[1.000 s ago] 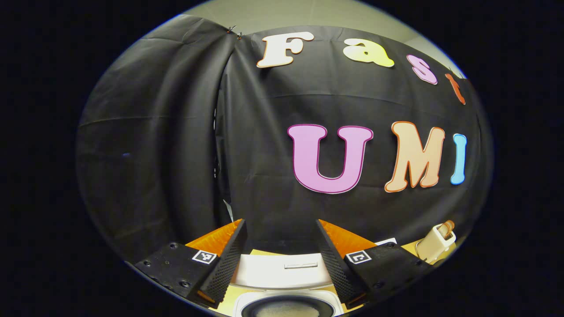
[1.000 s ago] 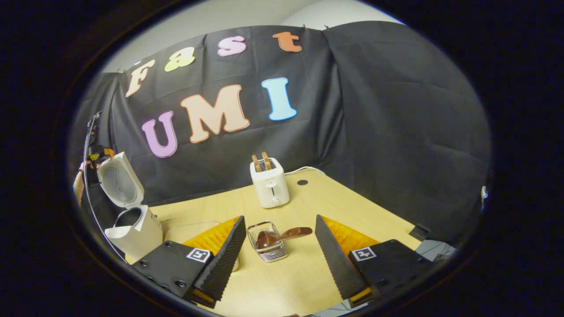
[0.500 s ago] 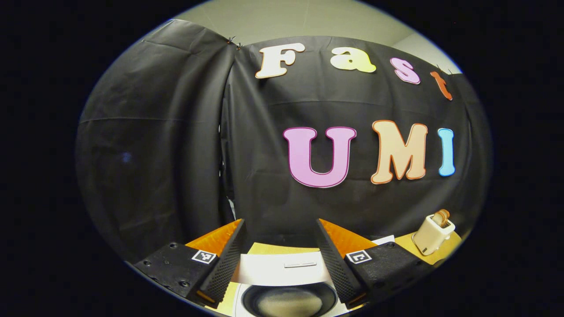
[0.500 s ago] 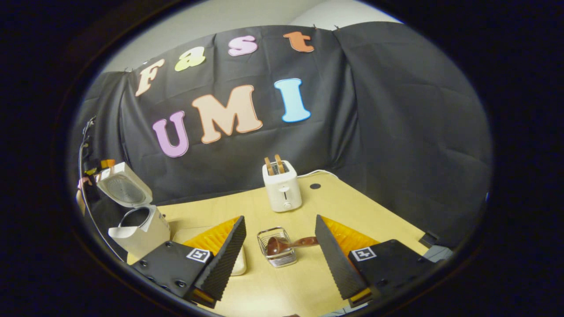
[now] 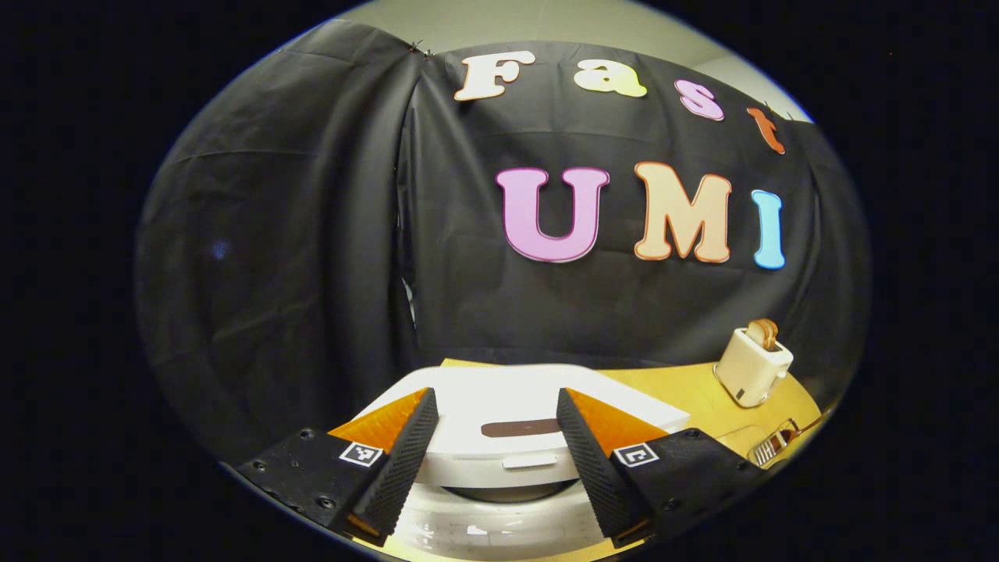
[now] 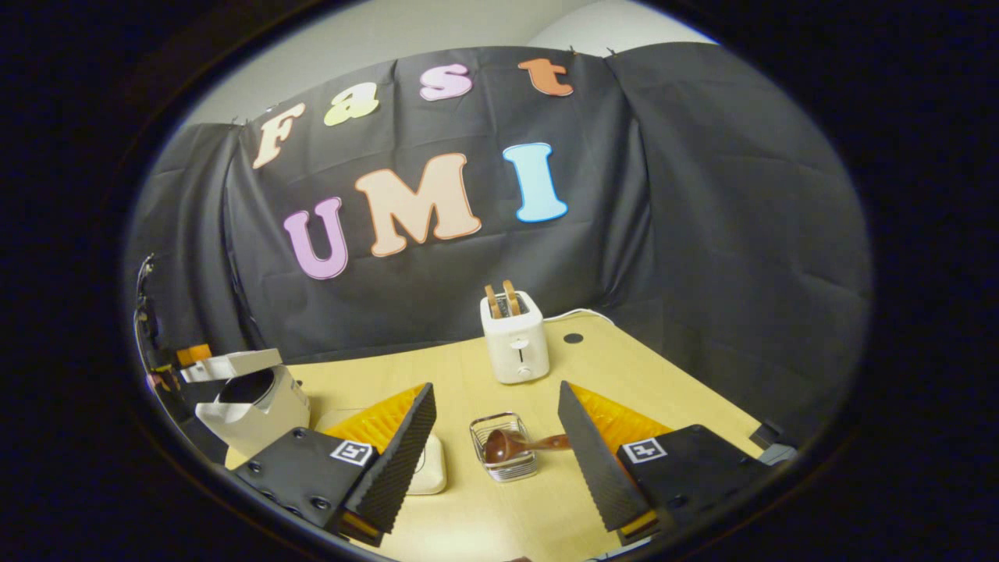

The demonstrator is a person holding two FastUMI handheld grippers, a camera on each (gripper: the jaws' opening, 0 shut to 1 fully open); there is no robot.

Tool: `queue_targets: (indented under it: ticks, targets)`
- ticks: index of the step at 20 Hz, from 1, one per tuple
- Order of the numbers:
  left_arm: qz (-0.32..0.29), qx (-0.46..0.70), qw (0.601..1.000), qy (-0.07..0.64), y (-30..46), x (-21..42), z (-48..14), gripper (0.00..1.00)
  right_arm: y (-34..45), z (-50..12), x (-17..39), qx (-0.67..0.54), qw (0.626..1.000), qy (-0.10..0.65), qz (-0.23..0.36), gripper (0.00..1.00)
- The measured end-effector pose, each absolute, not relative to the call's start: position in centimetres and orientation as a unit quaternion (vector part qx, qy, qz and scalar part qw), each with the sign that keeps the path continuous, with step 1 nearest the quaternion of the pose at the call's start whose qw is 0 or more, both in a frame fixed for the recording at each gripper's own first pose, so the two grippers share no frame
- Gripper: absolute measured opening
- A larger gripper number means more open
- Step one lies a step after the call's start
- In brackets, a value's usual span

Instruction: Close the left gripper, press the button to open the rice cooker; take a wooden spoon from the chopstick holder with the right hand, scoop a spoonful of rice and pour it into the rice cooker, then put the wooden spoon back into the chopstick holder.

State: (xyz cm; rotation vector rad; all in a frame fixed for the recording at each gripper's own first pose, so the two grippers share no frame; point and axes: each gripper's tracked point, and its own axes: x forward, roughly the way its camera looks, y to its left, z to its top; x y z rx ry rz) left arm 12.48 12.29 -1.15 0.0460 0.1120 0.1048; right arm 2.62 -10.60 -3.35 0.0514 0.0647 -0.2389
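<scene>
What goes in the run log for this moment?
rice cooker lid: nearly closed | wooden spoon: in chopstick holder | left gripper: open | right gripper: open

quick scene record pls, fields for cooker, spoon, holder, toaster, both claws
rice cooker: white, lid part-way down, not shut, dark gap under it
wooden spoon: lying across the holder's rim, handle toward the right claw
chopstick holder: wire basket on the table, between the right claw's fingers in its view
toaster: white, two slices sticking up, by the back wall
table: light wood
left claw: open, over the cooker's lid
right claw: open, holding nothing
</scene>
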Motion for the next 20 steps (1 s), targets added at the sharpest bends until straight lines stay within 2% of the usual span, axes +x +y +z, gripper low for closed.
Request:
queue_targets:
  ticks: [5, 7, 15, 20]
  targets:
    - [0.061, 0.024, 0.994, 0.084, 12.4, 11.8, -6.7, 0.91, -10.2, -3.4, 2.9, 0.020, 0.992, 0.034, -0.117, 1.00]
    - [0.061, 0.029, 0.996, 0.059, 12.6, 11.9, -6.7, 0.91, -10.2, -3.6, 3.0, 0.022, 0.992, 0.040, -0.119, 1.00]
    - [0.061, 0.025, 0.997, 0.033, 12.5, 11.9, -6.7, 0.92, -9.4, -4.0, 3.7, 0.028, 0.992, 0.044, -0.115, 1.00]
    - [0.065, 0.025, 0.997, 0.041, 12.5, 11.9, -6.6, 0.90, -8.6, -3.3, 4.0, 0.025, 0.993, 0.036, -0.108, 1.00]
